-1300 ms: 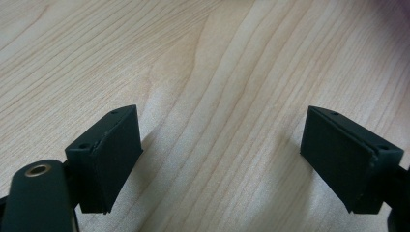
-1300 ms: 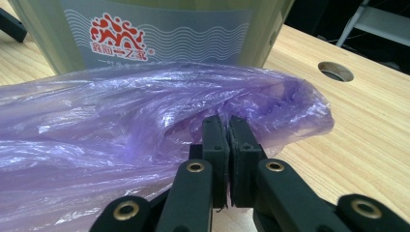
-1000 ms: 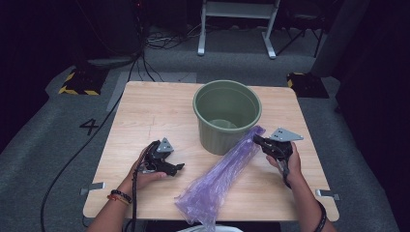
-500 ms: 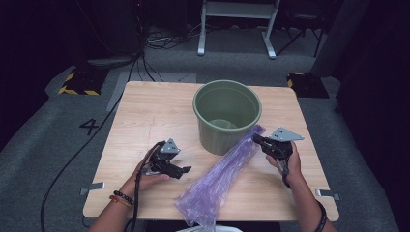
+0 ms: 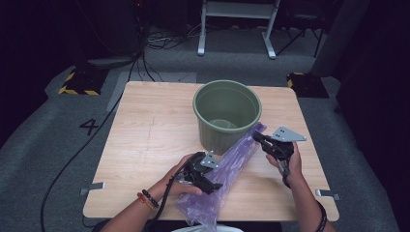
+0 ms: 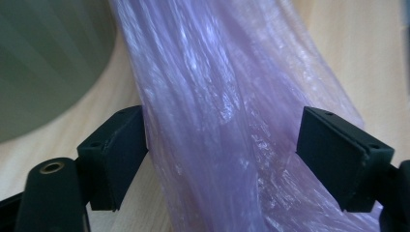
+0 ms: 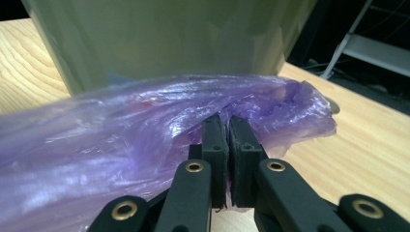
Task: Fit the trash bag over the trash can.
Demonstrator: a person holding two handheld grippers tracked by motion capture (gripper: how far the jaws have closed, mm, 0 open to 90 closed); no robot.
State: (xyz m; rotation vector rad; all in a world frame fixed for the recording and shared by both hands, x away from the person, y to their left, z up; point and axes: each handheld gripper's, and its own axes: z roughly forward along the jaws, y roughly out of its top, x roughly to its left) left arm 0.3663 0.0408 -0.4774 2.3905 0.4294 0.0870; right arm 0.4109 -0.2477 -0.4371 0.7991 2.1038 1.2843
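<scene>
Purple bag (image 5: 227,166) stretched across desk (image 5: 145,145) beside green bucket (image 5: 226,113); far end clamped in right gripper (image 5: 257,138); left gripper (image 5: 215,186) newly moved astride it, fingers (image 6: 113,154) apart, narrowing, ready for grasp.

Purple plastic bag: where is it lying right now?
In the high view the purple plastic bag stretches across the table's near right part, from the front edge up against the green bucket, between the left gripper and right gripper.
</scene>
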